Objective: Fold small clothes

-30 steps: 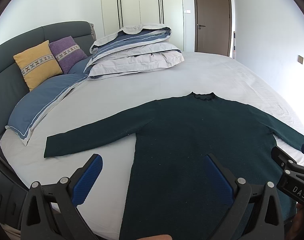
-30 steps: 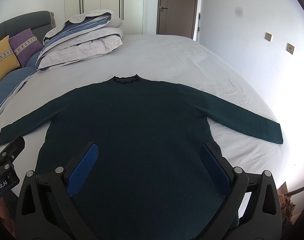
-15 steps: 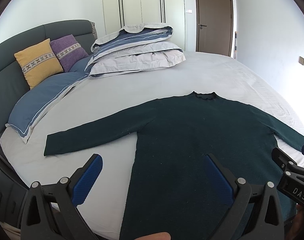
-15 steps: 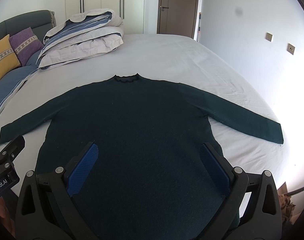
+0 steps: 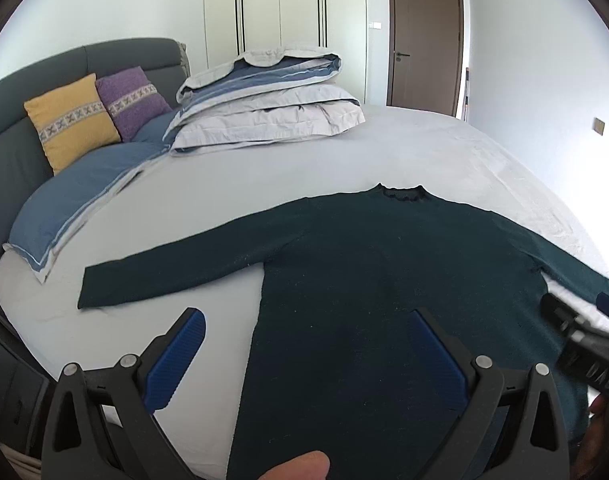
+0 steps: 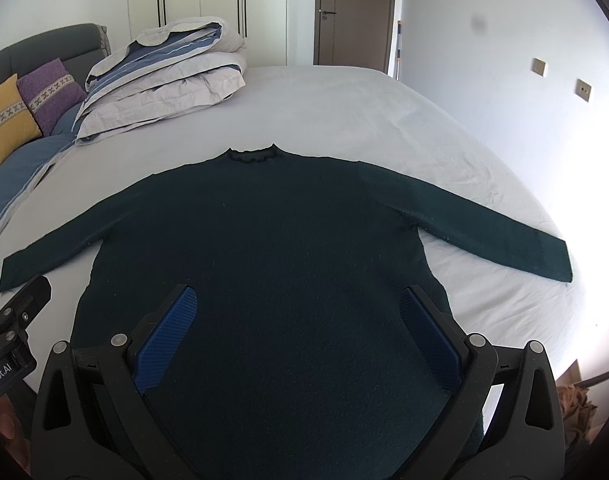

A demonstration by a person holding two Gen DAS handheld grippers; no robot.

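Left claw (image 5: 304,344) wide open, nothing between its two blue pads (image 5: 176,360), hanging above the lower left edge of the sweater (image 5: 384,280), one pad over the bare sheet and the other over the dark knit. Right claw (image 6: 296,328) also spread wide and holding nothing, both pads over the lower body of the same garment. Each claw visible at the edge of the other camera's view. One sweater only, dark green, lying flat and face up on the bed (image 6: 364,108), collar (image 6: 250,154) pointing away toward the door, two sleeves stretched out to both sides, the left cuff (image 5: 90,288) and the right cuff (image 6: 552,260) resting on the sheet. Not folded yet. Farther on the bed, one folded duvet (image 5: 264,108) in grey and blue, stacked near the headboard side. Beside it two cushions, one yellow (image 5: 70,118) and one purple (image 5: 130,100), leaning on the dark grey headboard (image 5: 116,54). Below them one blue pillow (image 5: 76,200) with a pale border. Sheet light grey, a little wrinkled. Behind the bed a white wardrobe (image 5: 280,4) with long dark handles, and one brown door (image 5: 424,40), closed. White wall on the right with two small switch plates (image 6: 560,78). Bright light from the right side.
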